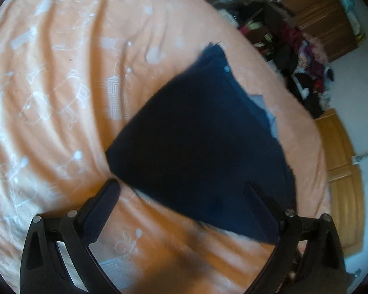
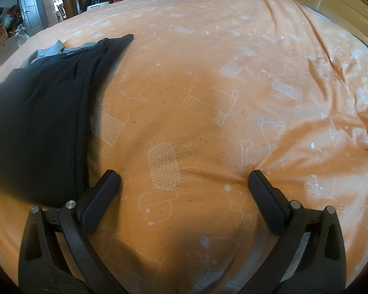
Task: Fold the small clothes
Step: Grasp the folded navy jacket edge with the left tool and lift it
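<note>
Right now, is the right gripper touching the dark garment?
Apart. The right wrist view shows the right gripper open over bare orange bedsheet; the dark garment lies beside its left finger.

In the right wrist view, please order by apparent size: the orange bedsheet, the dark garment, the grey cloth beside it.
1. orange bedsheet, fills most of the view
2. dark garment
3. grey cloth, only a strip shows; the rest may be hidden.

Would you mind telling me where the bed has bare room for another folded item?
The orange bedsheet is bare right of the dark garment, out to the wrinkles; also beyond its far side. Crowded: the clothes pile off the bed.
</note>
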`<state>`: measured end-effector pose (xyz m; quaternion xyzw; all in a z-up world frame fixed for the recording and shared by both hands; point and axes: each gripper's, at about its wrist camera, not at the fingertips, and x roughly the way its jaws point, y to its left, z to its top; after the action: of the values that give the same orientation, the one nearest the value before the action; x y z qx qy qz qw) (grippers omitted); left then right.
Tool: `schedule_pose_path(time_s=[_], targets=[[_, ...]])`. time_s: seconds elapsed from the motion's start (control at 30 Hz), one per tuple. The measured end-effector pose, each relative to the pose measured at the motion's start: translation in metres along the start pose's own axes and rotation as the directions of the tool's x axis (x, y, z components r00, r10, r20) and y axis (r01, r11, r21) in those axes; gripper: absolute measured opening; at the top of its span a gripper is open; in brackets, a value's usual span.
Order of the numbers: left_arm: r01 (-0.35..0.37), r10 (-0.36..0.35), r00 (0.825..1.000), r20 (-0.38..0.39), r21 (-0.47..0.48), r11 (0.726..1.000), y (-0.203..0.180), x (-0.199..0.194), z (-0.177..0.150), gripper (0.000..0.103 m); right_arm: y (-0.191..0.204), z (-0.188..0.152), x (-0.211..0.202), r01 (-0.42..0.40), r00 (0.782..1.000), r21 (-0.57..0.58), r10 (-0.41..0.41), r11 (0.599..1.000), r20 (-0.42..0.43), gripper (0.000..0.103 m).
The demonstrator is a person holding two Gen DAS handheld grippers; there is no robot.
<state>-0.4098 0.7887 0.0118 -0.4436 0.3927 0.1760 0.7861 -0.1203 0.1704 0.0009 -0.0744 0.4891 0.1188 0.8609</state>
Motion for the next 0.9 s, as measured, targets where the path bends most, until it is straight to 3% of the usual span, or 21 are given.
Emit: schedule_pose_path(time_s=[0.07,0.1,0.13,0.2,0.27,0.37,0.47,0.53,0.57,0.6,0.63,0.7,0.8,0.83,0.87,0.9], targets=[[0.024,-0.026,0.999,-0.026,-0.068,0.997,0.004,-0.010,-0.011,0.101,0.000,0.000,0.000,-0.001,1.000,0.000,0.001,1.000,0.000,0.103],[0.061,-0.062,0.998,-0.019,-0.073,0.996,0.002,-0.019,-0.020,0.101,0.000,0.000,0.000,-0.001,1.000,0.000,0.001,1.000,0.000,0.103],[0.050,-0.052,0.998,-0.025,-0.067,0.996,0.000,-0.020,-0.025,0.101,0.000,0.000,0.000,-0.001,1.000,0.000,0.001,1.000,0.000,0.103],[0.055,-0.060,0.997,-0.051,-0.091,0.994,0.011,-0.011,-0.023,0.101,0.000,0.001,0.000,-0.002,1.000,-0.001,0.002,1.000,0.000,0.103],[0.108,-0.117,0.992,-0.039,-0.181,0.978,0.022,-0.015,-0.012,0.102,0.000,0.001,-0.001,-0.002,1.000,0.000,0.002,1.000,0.001,0.103],[0.129,-0.140,0.989,-0.038,-0.212,0.969,0.026,-0.016,-0.008,0.102,-0.001,0.001,-0.001,-0.003,1.000,0.000,0.003,1.000,0.002,0.103],[0.148,-0.150,0.989,0.012,-0.229,0.962,0.026,-0.020,-0.010,0.102,-0.001,0.001,-0.001,-0.003,1.000,0.000,0.003,1.000,0.002,0.103],[0.155,-0.149,0.988,0.047,-0.215,0.964,0.017,-0.020,-0.014,0.097,0.000,0.002,-0.002,-0.002,1.000,-0.001,0.002,1.000,0.000,0.103],[0.171,-0.162,0.985,0.061,-0.207,0.963,0.002,-0.009,-0.012,0.078,0.000,0.003,-0.002,0.001,1.000,-0.003,-0.001,1.000,-0.005,0.103],[0.192,-0.182,0.981,0.066,-0.206,0.959,0.002,-0.005,-0.014,0.046,0.001,0.004,-0.003,0.008,1.000,-0.007,-0.008,1.000,-0.010,0.103],[0.182,-0.173,0.983,0.060,-0.213,0.960,-0.002,0.007,-0.015,0.037,0.002,0.005,-0.006,0.020,1.000,-0.014,-0.021,1.000,-0.017,0.103],[0.140,-0.130,0.990,0.063,-0.195,0.971,-0.008,0.019,-0.019,0.035,0.006,0.008,-0.014,0.022,1.000,-0.025,-0.023,0.999,-0.021,0.103],[0.097,-0.087,0.992,0.090,-0.113,0.989,-0.035,0.028,-0.014,0.035,0.004,0.011,-0.036,-0.037,0.999,-0.008,0.037,0.999,0.010,0.103],[0.122,-0.114,0.988,0.103,-0.073,0.990,-0.049,0.027,-0.012,0.030,0.003,0.014,-0.046,-0.059,0.998,-0.001,0.059,0.998,0.030,0.103],[0.136,-0.134,0.984,0.120,-0.013,0.991,-0.068,0.023,-0.009,0.008,0.000,0.018,-0.055,-0.090,0.995,0.008,0.090,0.996,0.049,0.103],[0.139,-0.144,0.981,0.127,0.054,0.989,-0.094,0.019,-0.008,0.006,-0.004,0.022,-0.063,-0.123,0.990,0.021,0.121,0.992,0.067,0.103]])
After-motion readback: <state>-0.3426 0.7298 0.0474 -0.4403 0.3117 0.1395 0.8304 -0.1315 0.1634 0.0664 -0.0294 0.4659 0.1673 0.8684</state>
